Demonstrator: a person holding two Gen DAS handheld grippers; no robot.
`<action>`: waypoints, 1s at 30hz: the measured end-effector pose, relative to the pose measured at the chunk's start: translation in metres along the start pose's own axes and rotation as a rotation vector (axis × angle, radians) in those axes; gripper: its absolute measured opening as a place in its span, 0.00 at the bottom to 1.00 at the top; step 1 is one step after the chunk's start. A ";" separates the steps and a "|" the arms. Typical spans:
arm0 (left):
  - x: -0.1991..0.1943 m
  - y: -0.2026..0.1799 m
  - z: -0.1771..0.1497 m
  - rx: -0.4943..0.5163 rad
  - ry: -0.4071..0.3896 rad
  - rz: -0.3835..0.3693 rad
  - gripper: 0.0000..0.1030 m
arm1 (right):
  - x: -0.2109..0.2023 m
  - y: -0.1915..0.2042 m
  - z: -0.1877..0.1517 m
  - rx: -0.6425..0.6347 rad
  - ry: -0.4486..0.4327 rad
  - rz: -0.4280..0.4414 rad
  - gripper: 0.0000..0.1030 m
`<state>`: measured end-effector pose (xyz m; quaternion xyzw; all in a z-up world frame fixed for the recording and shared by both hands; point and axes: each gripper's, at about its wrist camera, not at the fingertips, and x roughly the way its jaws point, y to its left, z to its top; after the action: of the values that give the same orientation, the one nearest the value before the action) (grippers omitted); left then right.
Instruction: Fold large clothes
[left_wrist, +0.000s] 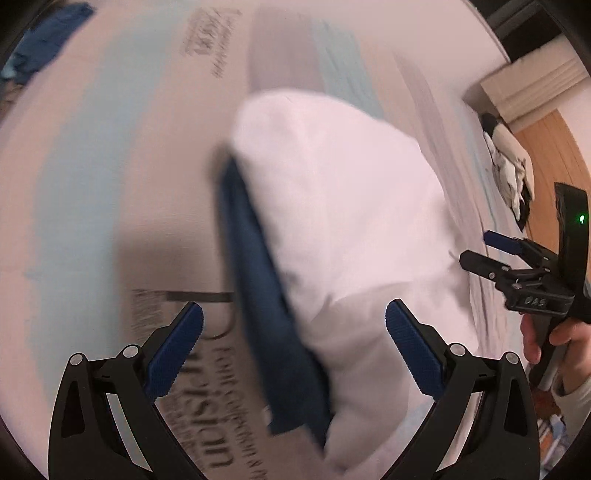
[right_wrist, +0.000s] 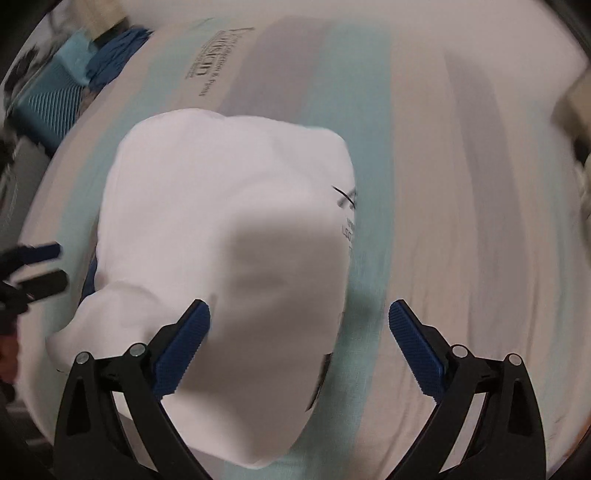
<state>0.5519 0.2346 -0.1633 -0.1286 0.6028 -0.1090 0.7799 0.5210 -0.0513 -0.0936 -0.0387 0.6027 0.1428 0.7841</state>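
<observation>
At far left a blue garment (left_wrist: 48, 40) lies bunched at the edge of the striped bedsheet (left_wrist: 110, 184). The left gripper (left_wrist: 294, 341) hovers with jaws wide, holding nothing, over the dark blue edge of the white garment (left_wrist: 332, 221), which lies folded into a compact bundle on the sheet. Further right, the right gripper (right_wrist: 299, 341) is likewise spread wide and empty above the bundle. The fold appears nearly finished; the next move likely calls for pinching an edge and smoothing or shifting the bundle aside, though blur hides detail.
</observation>
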 end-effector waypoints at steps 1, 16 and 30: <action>0.009 0.000 0.003 -0.007 0.018 -0.004 0.94 | 0.002 -0.006 0.000 0.012 0.014 0.032 0.91; 0.098 0.022 0.007 -0.080 0.148 -0.048 0.95 | 0.085 -0.042 0.013 0.125 0.159 0.374 0.94; 0.096 0.036 -0.008 -0.086 0.086 -0.163 0.95 | 0.107 -0.058 0.009 0.225 0.205 0.490 0.81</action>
<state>0.5687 0.2371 -0.2645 -0.2056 0.6276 -0.1516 0.7355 0.5704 -0.0857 -0.1997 0.1813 0.6821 0.2556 0.6607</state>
